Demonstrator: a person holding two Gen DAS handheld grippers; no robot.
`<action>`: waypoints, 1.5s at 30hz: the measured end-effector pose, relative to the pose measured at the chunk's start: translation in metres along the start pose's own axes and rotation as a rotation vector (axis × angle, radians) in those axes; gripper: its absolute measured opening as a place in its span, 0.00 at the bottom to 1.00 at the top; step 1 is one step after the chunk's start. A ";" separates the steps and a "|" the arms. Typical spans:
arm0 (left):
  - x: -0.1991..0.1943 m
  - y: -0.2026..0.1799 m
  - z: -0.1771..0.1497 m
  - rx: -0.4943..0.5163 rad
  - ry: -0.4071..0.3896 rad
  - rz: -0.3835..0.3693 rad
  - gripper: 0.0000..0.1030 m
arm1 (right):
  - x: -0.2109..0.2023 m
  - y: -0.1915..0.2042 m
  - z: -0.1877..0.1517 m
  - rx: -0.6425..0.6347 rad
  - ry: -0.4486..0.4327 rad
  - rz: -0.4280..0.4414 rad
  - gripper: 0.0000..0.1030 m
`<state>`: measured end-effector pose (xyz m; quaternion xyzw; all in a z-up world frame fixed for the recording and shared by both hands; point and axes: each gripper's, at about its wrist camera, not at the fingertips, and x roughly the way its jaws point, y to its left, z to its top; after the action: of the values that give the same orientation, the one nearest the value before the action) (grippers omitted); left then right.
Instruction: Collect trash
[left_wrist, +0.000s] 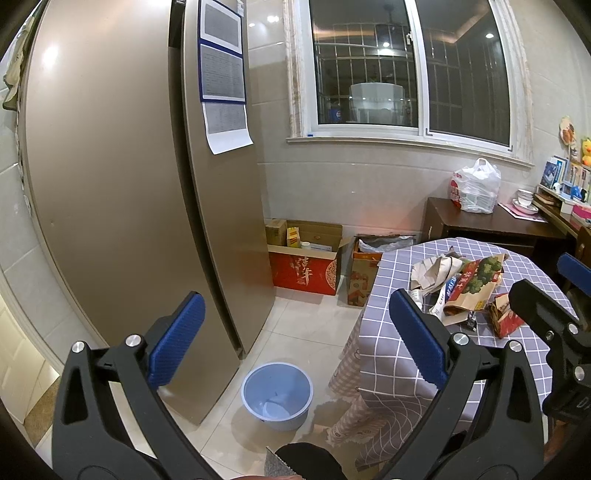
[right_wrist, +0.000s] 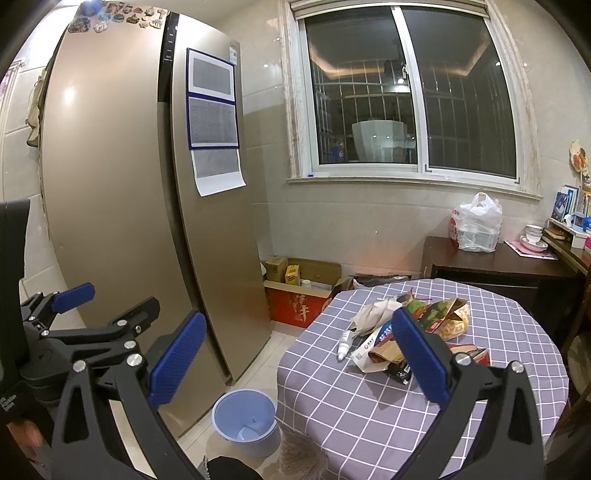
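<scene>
Left gripper (left_wrist: 295, 343): fingers spread wide, nothing between the blue pads, held above the floor. Between and below its fingers, a light blue bin (left_wrist: 276, 394) stands upright on the pale tiles, just beside the near corner of the fridge (left_wrist: 110, 184) and near the hanging edge of the tablecloth.

Right gripper (right_wrist: 299, 358): also wide apart and empty, held near the table's near-left edge. The same bin (right_wrist: 245, 421) sits low between its fingers, closer to the left pad.

Round table (right_wrist: 369, 424) with a purple checked cloth, to the right of the bin. The trash pile (right_wrist: 417, 328) lies on the cloth toward the far middle: crumpled white paper, torn printed cartons, brown paper bag scraps. In the right wrist view the right finger's pad overlaps the pile's near side; whether it touches cannot be told. A small white bottle (right_wrist: 344, 345) lies on its side at the pile's left edge, inside the span of the right fingers.

Farther: red cardboard box (left_wrist: 304, 267) on the floor against the wall, dark wooden cabinet (left_wrist: 480, 229) far right with a white plastic bag (left_wrist: 475, 186) on top, window (left_wrist: 406, 70) above
</scene>
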<state>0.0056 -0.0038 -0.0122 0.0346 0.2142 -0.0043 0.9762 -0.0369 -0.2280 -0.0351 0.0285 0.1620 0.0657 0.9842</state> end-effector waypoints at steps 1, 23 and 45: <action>0.000 0.000 0.000 0.001 -0.001 0.000 0.95 | 0.000 0.000 0.000 -0.001 0.000 0.000 0.96; 0.002 -0.002 -0.003 0.006 0.003 -0.001 0.95 | 0.006 0.000 -0.002 -0.004 0.019 0.012 0.96; 0.002 -0.002 -0.002 0.007 0.004 -0.001 0.95 | 0.006 0.000 -0.003 -0.005 0.022 0.013 0.96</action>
<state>0.0068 -0.0057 -0.0146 0.0380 0.2162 -0.0053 0.9756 -0.0321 -0.2272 -0.0395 0.0265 0.1723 0.0727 0.9820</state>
